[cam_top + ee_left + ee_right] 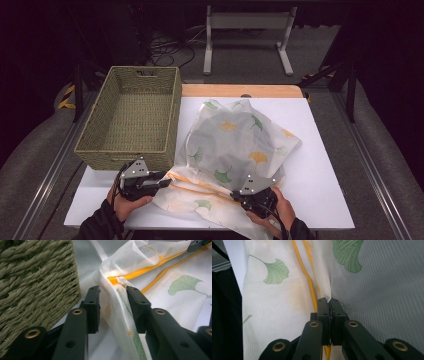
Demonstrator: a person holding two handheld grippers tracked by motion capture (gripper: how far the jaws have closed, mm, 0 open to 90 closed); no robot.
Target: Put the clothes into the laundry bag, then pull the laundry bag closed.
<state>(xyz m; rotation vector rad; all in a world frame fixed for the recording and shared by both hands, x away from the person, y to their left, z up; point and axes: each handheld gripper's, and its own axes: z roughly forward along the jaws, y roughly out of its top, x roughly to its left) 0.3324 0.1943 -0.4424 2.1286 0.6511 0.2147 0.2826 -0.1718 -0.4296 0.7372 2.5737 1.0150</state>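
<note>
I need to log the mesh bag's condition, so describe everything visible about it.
The mesh bag is white, see-through netting printed with green and yellow ginkgo leaves, with a yellow zipper along its near edge. It lies crumpled and puffed up on the white table, right of the woven basket. The right tool is shut on a fold beside the zipper. The left tool straddles a raised fold near the white zipper pull, its pads not yet pressing it.

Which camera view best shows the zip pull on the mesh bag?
The left gripper view: the zip pull sits at the orange zip's end, between its parted jaws. The high view shows the mesh bag whole, the pull too small. The right gripper view shows zip tape.
</note>
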